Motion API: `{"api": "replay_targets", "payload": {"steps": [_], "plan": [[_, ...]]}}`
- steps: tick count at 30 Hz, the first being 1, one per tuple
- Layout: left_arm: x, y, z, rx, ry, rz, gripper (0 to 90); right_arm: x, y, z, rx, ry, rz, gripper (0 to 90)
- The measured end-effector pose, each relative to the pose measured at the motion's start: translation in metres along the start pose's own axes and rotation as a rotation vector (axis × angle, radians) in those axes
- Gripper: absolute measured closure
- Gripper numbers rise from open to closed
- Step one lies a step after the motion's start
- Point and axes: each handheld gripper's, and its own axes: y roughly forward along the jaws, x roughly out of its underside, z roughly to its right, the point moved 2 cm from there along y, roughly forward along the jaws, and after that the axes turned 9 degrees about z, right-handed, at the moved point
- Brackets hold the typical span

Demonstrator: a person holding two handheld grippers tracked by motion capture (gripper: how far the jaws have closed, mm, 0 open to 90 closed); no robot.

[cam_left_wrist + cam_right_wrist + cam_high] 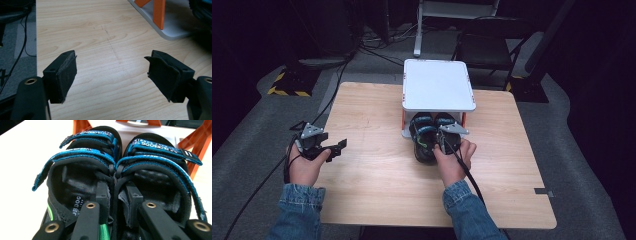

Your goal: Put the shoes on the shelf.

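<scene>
A pair of black sandals with blue straps (426, 136) stands side by side at the front of a white two-level rack (438, 85), toes under its top board. In the right gripper view, the left sandal (80, 167) and right sandal (160, 165) touch at their inner walls. My right gripper (116, 186) is shut on those two inner walls, one jaw inside each sandal. It appears in the high view as well, my right gripper (443, 141) at the heels. My left gripper (337, 148) hovers open over the table's left edge, and between its fingers (62, 72) is nothing but bare wood.
The wooden table (372, 175) carries the rack on orange legs (159, 12) at its far middle. Cables (337, 75) and a yellow-and-black striped base (287, 85) lie on the grey floor beyond the left corner. A dark chair (487, 47) stands behind the rack.
</scene>
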Motion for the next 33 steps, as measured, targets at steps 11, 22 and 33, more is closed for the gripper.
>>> {"api": "replay_targets", "payload": {"steps": [11,22,33], "plan": [[0.009,-0.019,-0.011,-0.035,-0.024,0.007,23.5,-0.014,0.042,0.011,0.048,-0.018,0.029,76.9],[0.014,-0.026,-0.017,-0.048,-0.036,0.004,23.7,-0.006,0.071,0.007,0.079,0.016,0.023,76.4],[0.013,-0.020,-0.011,-0.030,-0.026,-0.002,23.8,-0.003,0.074,0.009,0.130,-0.055,0.049,39.2]]}}
